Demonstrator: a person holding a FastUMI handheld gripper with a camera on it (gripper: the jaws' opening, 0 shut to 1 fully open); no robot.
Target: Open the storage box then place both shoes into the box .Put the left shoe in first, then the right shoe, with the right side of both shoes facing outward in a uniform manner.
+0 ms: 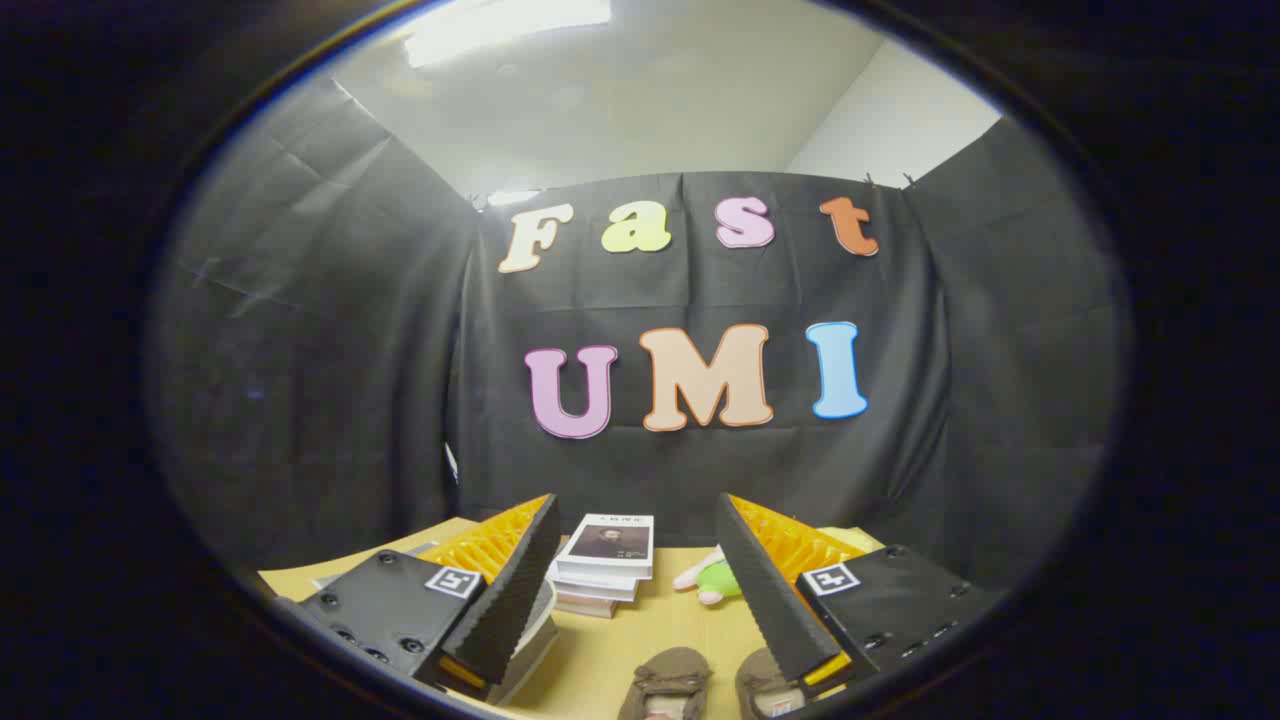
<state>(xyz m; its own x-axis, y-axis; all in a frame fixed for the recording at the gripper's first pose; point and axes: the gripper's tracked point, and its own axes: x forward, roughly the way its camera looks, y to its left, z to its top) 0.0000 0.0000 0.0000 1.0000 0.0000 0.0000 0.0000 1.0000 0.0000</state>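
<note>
The gripper (636,560) is held high with its fingers wide apart and empty. At the bottom centre of the frame, two brown shoes (668,682) are seen on the table (610,650). They look soft and light; the heel rim is probably best taken.

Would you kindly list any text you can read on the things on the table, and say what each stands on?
Top book of the stack: print above the cover picture, too small to read.
Square tags on the gripper: black-and-white patterns, no words; its fingers stand open, holding nothing.
Shoes: no text readable.
</note>
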